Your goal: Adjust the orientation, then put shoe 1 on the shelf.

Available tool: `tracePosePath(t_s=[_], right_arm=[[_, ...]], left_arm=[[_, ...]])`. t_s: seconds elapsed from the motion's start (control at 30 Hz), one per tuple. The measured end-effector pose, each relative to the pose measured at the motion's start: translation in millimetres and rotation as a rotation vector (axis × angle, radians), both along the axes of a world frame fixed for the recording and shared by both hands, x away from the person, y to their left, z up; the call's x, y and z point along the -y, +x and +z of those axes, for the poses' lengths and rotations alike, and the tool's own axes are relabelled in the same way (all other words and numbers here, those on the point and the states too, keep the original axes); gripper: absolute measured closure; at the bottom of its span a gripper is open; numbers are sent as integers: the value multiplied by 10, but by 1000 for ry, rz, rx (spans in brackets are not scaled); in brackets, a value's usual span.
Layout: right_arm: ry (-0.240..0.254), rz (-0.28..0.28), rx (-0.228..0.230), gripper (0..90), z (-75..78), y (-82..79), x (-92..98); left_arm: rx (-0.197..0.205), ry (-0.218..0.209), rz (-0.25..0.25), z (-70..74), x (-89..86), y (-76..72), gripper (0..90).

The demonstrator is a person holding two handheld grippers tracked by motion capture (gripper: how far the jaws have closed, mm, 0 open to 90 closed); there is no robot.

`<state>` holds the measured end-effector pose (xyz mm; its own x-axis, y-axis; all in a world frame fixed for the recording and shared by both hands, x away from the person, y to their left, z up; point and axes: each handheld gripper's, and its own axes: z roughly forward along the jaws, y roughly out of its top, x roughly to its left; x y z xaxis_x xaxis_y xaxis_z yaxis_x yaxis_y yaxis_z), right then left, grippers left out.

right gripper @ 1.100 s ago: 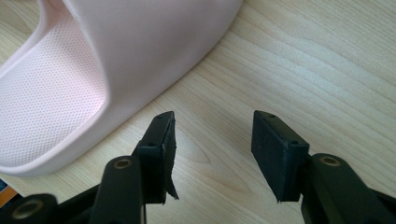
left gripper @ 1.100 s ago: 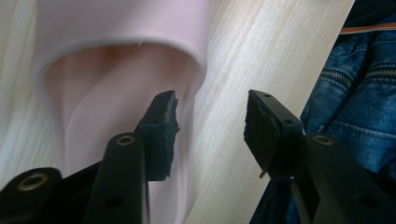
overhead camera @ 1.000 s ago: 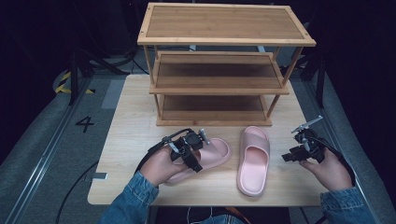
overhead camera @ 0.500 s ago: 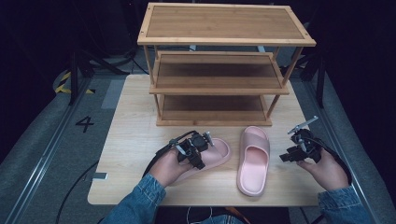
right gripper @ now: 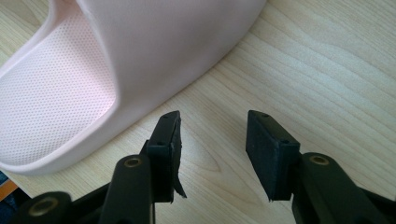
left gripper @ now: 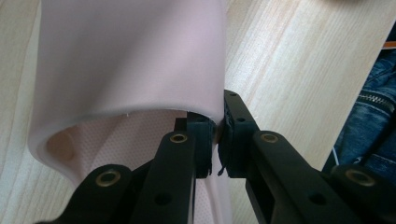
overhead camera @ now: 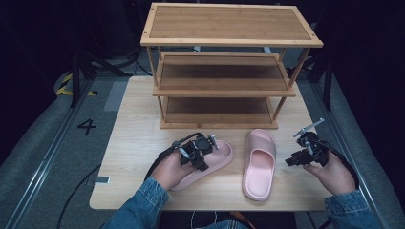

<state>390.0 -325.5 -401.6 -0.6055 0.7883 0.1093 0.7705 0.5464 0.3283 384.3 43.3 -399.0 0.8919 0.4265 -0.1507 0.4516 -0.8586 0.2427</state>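
Two pink slippers lie on the wooden table (overhead camera: 138, 124) in front of a shelf rack. My left gripper (overhead camera: 204, 147) is over the left slipper (overhead camera: 222, 155). In the left gripper view its jaws (left gripper: 217, 140) are shut on the side edge of that slipper's strap (left gripper: 126, 60). The right slipper (overhead camera: 260, 162) lies toe toward the rack. My right gripper (overhead camera: 293, 161) hovers just to its right, apart from it. In the right gripper view its jaws (right gripper: 212, 135) stand open over bare wood beside the slipper (right gripper: 154, 42). They have just been closing a little, with nothing between them.
A three-tier wooden shelf rack (overhead camera: 219, 81) stands at the back of the table, its shelves bare. The table's right edge runs close to my right hand (overhead camera: 334, 174). Dark floor with a painted "4" (overhead camera: 87, 126) lies to the left.
The left gripper has edged slightly toward the left slipper's strap and now pinches it. The right hand and both slippers stay where they were.
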Motion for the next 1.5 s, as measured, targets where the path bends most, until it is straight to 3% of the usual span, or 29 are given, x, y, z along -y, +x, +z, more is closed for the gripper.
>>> tracePosePath(t_s=[0.2,0.67,0.8,1.5], right_arm=[[4,8,5,554,23,10,-27],[18,-6,14,550,72,4,19],[22,-16,7,550,62,2,30],[27,-21,3,549,58,5,50]], left_arm=[[-3,-9,-9,94,-35,-51,839],[24,-32,-10,533,-146,-103,838],[43,-18,-25,675,-144,-85,838],[114,-40,-56,1240,-110,-59,836]])
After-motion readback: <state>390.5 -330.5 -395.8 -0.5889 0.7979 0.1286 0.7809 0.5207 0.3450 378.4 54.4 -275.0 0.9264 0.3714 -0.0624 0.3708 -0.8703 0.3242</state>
